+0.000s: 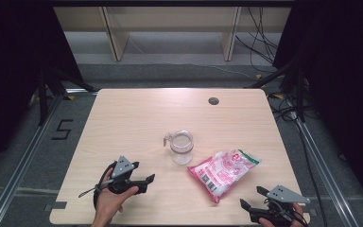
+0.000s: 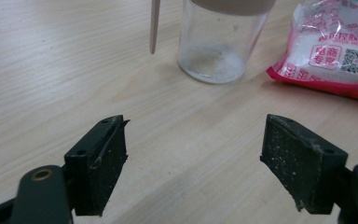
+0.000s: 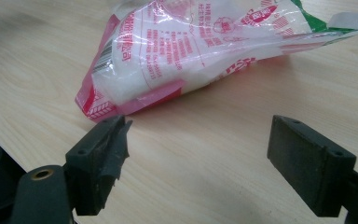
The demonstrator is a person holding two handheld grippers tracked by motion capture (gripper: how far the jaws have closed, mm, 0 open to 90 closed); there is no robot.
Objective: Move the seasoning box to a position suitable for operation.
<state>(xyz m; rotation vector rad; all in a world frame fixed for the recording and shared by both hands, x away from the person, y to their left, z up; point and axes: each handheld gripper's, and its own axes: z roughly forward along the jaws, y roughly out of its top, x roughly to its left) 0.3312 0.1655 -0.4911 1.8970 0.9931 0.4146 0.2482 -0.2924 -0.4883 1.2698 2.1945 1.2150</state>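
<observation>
**Both grippers open and empty, jar and bag ahead of them**

In the high view the left gripper sits in the lower left part of the wooden table, held in a hand that comes in from the bottom edge. Its jaws stand wide apart with nothing between them. The glass jar stands upright near the middle of the frame, up and to the right of those jaws and well apart from them. In the left gripper view the jar appears at the top centre, beyond the gap between the two black jaws, with bare tabletop between them and the jar; its thin handle hangs at its left.

The right gripper is at the lower right corner of the high view, jaws likewise spread and gripping nothing. The pink and white bag lies flat just right of the jar, up and to the left of this gripper. In the right gripper view the bag fills the upper middle; its near pink corner lies just above the left jaw's tip, but whether they touch cannot be told, and the right jaw is well clear of it.
</observation>
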